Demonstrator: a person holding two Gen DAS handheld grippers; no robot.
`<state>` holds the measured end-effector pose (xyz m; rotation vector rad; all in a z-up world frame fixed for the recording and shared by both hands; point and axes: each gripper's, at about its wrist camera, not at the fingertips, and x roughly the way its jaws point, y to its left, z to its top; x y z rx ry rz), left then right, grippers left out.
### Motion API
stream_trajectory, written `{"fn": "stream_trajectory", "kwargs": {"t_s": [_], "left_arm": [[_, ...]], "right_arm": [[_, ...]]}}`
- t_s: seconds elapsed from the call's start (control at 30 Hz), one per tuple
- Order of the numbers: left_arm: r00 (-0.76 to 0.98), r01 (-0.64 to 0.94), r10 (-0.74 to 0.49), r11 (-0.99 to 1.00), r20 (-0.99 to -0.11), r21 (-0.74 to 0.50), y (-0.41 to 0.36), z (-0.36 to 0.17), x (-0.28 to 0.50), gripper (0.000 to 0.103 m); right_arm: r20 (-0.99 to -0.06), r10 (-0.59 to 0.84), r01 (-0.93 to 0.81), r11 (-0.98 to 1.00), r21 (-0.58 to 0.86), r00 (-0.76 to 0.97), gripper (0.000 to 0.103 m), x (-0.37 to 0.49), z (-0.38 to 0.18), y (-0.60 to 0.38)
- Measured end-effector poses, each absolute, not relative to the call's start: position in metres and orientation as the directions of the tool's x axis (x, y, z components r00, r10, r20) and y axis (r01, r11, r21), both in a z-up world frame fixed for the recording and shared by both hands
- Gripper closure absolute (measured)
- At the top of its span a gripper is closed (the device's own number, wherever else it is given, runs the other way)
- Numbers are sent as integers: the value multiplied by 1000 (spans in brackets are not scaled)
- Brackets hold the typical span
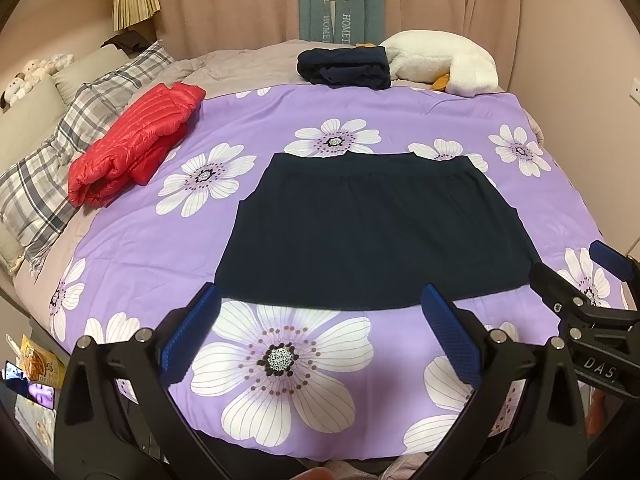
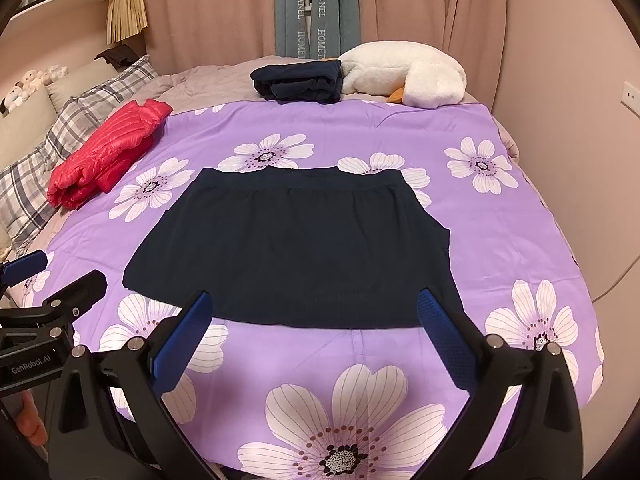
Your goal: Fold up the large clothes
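While the dark navy skirt (image 1: pixel 372 232) lies flat in the middle of the purple floral bedspread (image 1: pixel 360 112), I hold my left claw (image 1: pixel 320 336) and right claw (image 2: pixel 316 336) wide apart above its near hem, gripping nothing.

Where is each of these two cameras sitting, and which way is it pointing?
Left wrist view: rides the left gripper, looking along its open jaws across the bed at the dark skirt; the right gripper shows at the right edge.
Right wrist view: rides the right gripper, facing the same way; the left gripper shows at the left edge.
Both share the skirt, red jacket and purple flowered cover.
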<state>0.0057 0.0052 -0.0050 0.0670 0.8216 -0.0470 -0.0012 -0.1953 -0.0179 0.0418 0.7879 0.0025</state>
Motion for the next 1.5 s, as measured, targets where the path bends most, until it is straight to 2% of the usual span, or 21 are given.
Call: {"fn": "stream_trajectory", "kwargs": {"t_s": [1.5], "left_arm": [[671, 67, -13, 997, -741, 43, 8, -6, 10, 2]], "right_arm": [[-711, 17, 15, 999, 39, 703, 1, 1, -18, -197]]}}
